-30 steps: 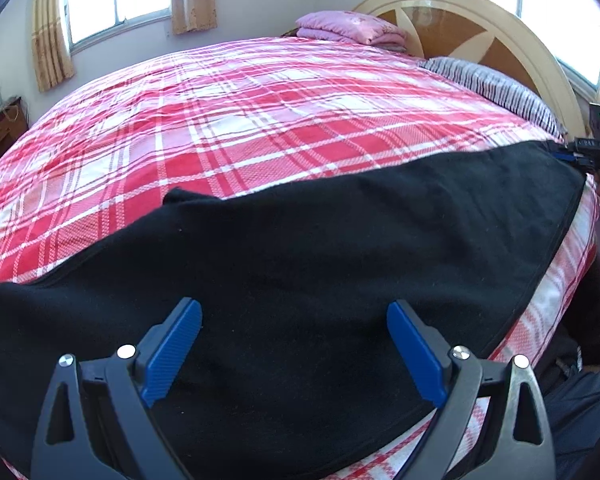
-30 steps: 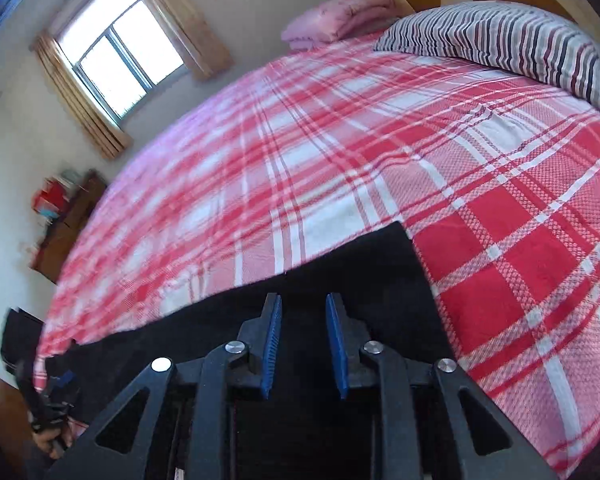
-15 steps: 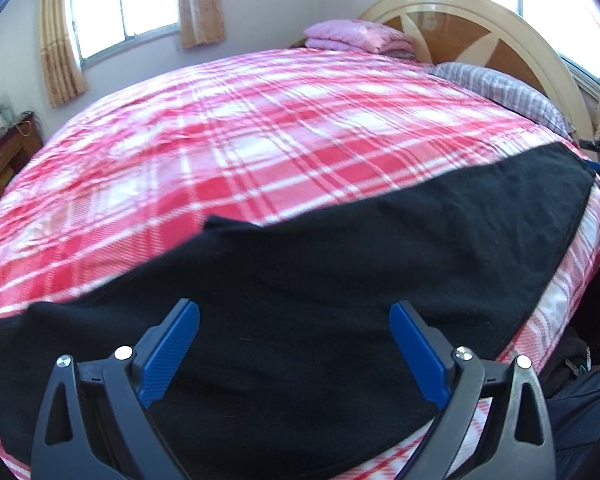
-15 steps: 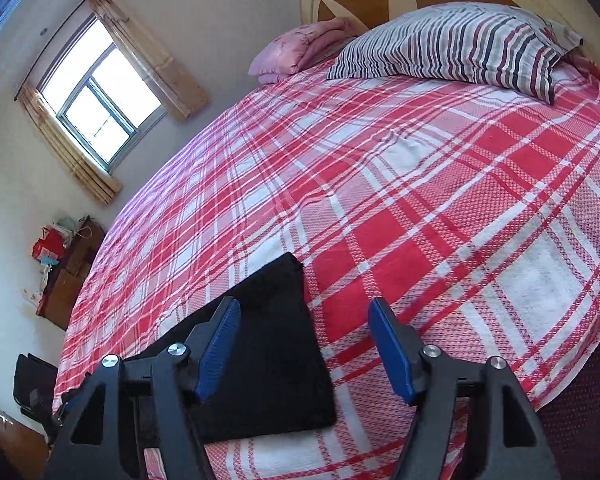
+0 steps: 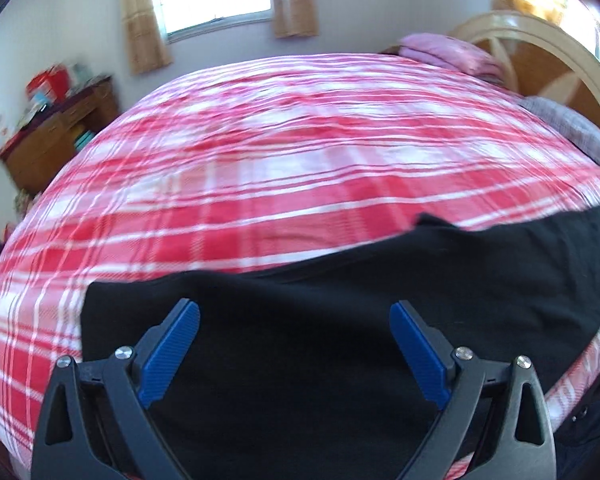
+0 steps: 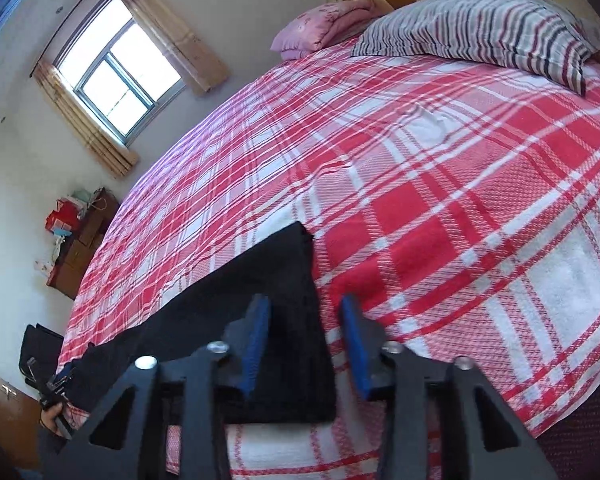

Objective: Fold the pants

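Showing striped pillow [image 6: 480,24] only in R view, not L

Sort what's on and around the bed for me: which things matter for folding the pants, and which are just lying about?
Job:
black pants, flat on the plaid bedspread
left gripper, jaws wide open
right gripper, jaws closing over the pants' end

Lying about:
striped pillow
folded pink blanket
wooden cabinet

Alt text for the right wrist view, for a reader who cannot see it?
The right gripper is closing over the end of black pants lying flat on a red plaid bedspread. A striped pillow lies by the headboard, and the left gripper is at the far end.
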`<control>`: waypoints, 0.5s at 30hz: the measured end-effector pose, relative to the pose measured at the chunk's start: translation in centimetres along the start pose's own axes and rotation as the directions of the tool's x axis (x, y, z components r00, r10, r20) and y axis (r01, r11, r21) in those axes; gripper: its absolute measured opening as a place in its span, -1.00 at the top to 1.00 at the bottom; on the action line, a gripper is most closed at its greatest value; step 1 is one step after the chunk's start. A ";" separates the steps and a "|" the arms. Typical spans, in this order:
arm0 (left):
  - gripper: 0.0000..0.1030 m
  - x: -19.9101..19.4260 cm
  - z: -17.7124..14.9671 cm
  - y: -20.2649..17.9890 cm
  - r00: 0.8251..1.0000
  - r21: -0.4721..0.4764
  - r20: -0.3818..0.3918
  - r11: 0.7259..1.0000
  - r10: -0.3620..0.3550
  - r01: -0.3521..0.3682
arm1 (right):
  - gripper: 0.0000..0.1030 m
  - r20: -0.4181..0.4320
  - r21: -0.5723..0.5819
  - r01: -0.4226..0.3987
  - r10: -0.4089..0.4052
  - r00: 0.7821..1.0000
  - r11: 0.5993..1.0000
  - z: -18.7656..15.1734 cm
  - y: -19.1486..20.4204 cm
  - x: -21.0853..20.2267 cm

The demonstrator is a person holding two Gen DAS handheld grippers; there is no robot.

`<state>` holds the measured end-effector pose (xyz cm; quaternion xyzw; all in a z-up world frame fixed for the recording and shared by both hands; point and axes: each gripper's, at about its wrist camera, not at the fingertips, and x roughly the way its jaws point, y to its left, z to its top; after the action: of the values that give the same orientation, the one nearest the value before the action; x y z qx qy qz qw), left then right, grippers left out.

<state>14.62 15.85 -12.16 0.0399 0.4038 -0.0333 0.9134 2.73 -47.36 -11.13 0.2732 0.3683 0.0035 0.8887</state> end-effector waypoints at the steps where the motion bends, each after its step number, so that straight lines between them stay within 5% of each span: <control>1: -0.91 0.3 -0.2 0.7 1.000 -0.026 -0.008 1.000 0.007 -0.007 | 0.33 0.000 0.001 -0.017 0.017 1.000 1.000 -0.1 -0.1 -0.1; 7: -0.91 1.8 -1.4 1.3 0.998 -0.037 -0.054 0.999 0.017 -0.019 | 0.33 -0.034 -0.054 -0.032 0.031 0.999 0.998 -0.4 1.6 0.6; 9: -0.91 1.8 -1.4 1.0 0.998 -0.018 -0.053 1.000 0.025 -0.025 | 0.71 -0.025 -0.057 -0.015 0.014 1.000 0.998 -0.4 1.7 0.6; 15: -0.91 1.1 -1.7 1.9 0.999 -0.021 -0.053 1.000 0.007 -0.008 | 0.71 -0.004 -0.035 -0.030 0.030 1.000 0.999 -0.3 1.7 0.2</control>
<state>14.30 17.92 -14.02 0.0328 0.4280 -0.0246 0.9029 3.03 -45.69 -10.59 0.2630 0.3657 0.0236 0.8925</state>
